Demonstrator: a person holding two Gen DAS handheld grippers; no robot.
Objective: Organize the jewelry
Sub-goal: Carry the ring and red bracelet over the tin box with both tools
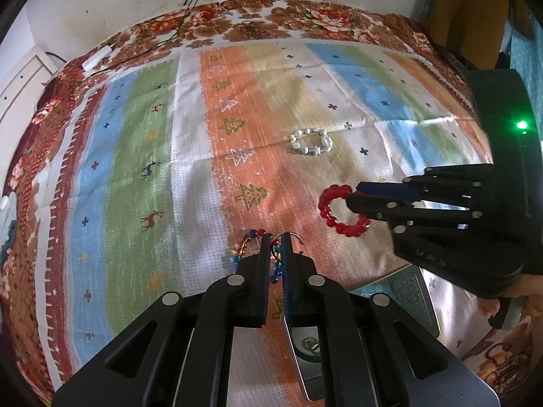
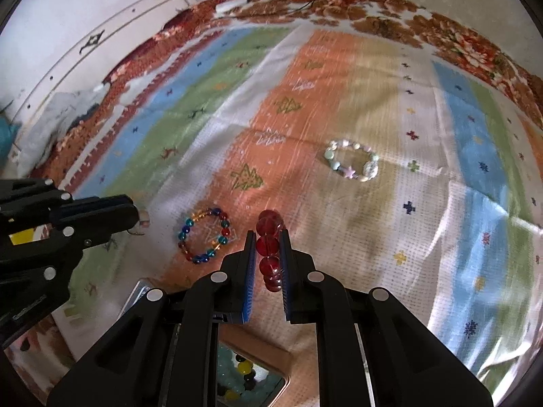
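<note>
Likely risk: the red bead bracelet (image 2: 269,251), pinched edge-on and lifted above the striped cloth (image 2: 339,101), could slip free. The right gripper (image 2: 268,237) fingers are clenched on it. At nine o'clock, the left gripper (image 1: 276,240) fingers are closed tight around a thin metal hook (image 1: 292,236).

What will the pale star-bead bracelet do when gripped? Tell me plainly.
The pale bracelet lies flat as a strung loop of separate beads, so it will probably sag and dangle, as the red bracelet does in the right gripper. Its rounded, glossy-looking beads may slip between pads.
</note>
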